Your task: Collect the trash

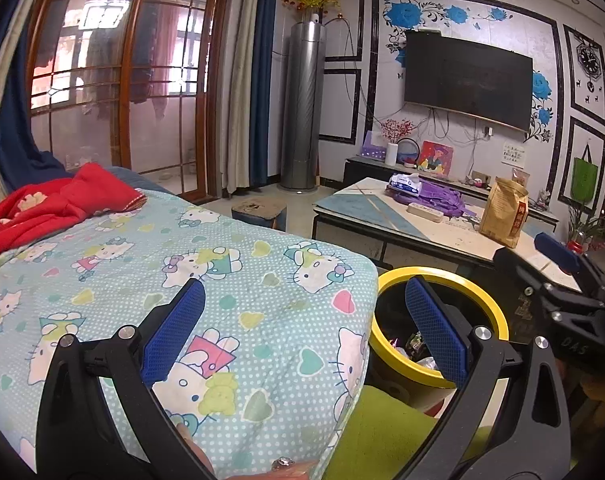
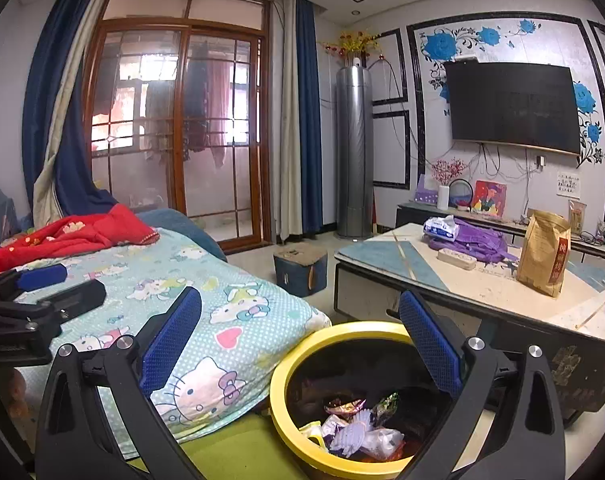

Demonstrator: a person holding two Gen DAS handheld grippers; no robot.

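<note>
Yellow-rimmed bin (image 2: pixel 344 400) sits on the floor between the quilt-covered bed (image 2: pixel 206 300) and the coffee table (image 2: pixel 482 292), probably so both are in reach; wrappers (image 2: pixel 362 428) already in it. Right gripper (image 2: pixel 300 344) hangs above the bin mouth, jaws wide, empty. Left gripper (image 1: pixel 304 324) is level over the quilt edge just beside the bin, also wide and empty. No loose trash visible on the quilt

Lit by daylight through the far wood-framed glass balcony door (image 2: pixel 178 120), panes blown out pinkish-white. Evenly bright across the room, soft shadow inside the near yellow-rimmed black waste bin (image 2: pixel 344 396). Strong fisheye bending at the edges, dark vignette in the corners. Sharp overall; faint sheen on the far right black wall-mounted television (image 1: pixel 468 80).
</note>
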